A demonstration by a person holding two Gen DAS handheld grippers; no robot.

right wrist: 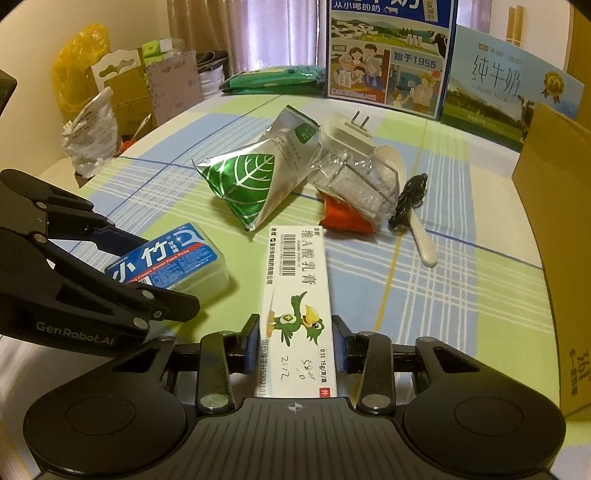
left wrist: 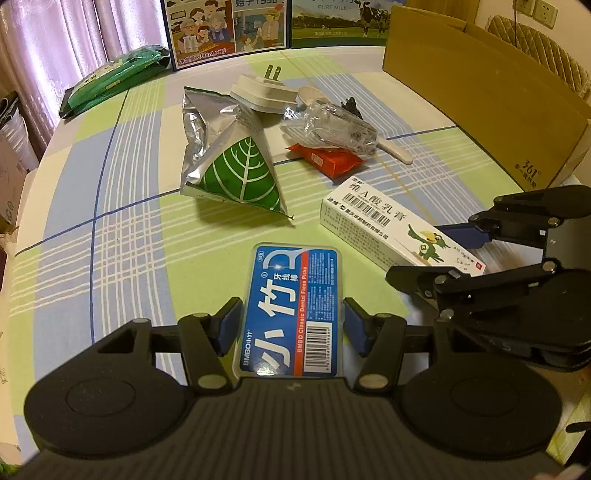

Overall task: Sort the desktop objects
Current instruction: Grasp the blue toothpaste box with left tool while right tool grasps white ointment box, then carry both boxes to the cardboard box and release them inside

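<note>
A blue floss pick box (left wrist: 291, 280) lies flat on the checked tablecloth (left wrist: 110, 221), and my left gripper (left wrist: 291, 317) is shut on its long sides, both blue pads touching. In the right wrist view the floss pick box (right wrist: 166, 258) sits at the left inside the left gripper (right wrist: 166, 273). A white ointment carton with a green bird (right wrist: 295, 266) lies lengthwise on the cloth, my right gripper (right wrist: 297, 343) shut on its near end. The left wrist view shows the ointment carton (left wrist: 373, 218) at the right, held by the right gripper (left wrist: 417, 254).
Farther back lie a silver pouch with a green leaf (left wrist: 236, 162), a white plug adapter (left wrist: 264, 92), a clear wrapper (left wrist: 328, 127) over a red packet (left wrist: 332, 160), and a white spoon (left wrist: 399, 151). A cardboard box (left wrist: 480, 99) stands right; milk cartons (left wrist: 221, 29) and a green pack (left wrist: 110, 77) behind.
</note>
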